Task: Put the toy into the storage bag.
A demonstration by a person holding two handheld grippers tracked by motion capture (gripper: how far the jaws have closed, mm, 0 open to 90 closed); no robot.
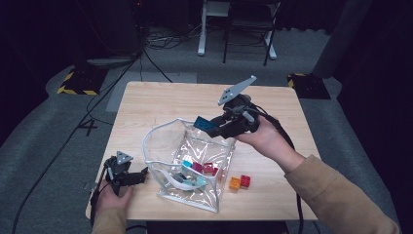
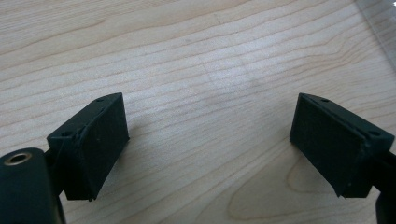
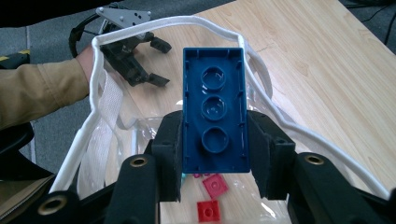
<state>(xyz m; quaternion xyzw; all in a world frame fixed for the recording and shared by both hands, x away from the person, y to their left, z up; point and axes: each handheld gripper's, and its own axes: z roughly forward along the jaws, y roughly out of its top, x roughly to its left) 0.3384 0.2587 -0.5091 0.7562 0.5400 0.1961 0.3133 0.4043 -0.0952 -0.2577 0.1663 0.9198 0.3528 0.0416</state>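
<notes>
My right gripper point(image 1: 214, 127) is shut on a long blue brick point(image 1: 206, 124) and holds it over the far right rim of a clear plastic bag point(image 1: 165, 141). In the right gripper view the blue brick point(image 3: 215, 116) shows its hollow underside, clamped between both pads of my right gripper point(image 3: 215, 140). Inside the bag lie teal point(image 1: 187, 163), red point(image 1: 209, 168) and white bricks. My left gripper point(image 1: 142, 175) rests at the table's near left corner beside the bag. Its jaws stand wide apart over bare wood, so my left gripper point(image 2: 210, 135) is open with nothing between them.
An orange brick point(image 1: 234, 183) and a red brick point(image 1: 245, 181) lie on the wooden table point(image 1: 160, 97) just right of the bag. The bag's white rim point(image 3: 187, 21) arches ahead of the held brick. Red bricks point(image 3: 215, 185) lie beneath it.
</notes>
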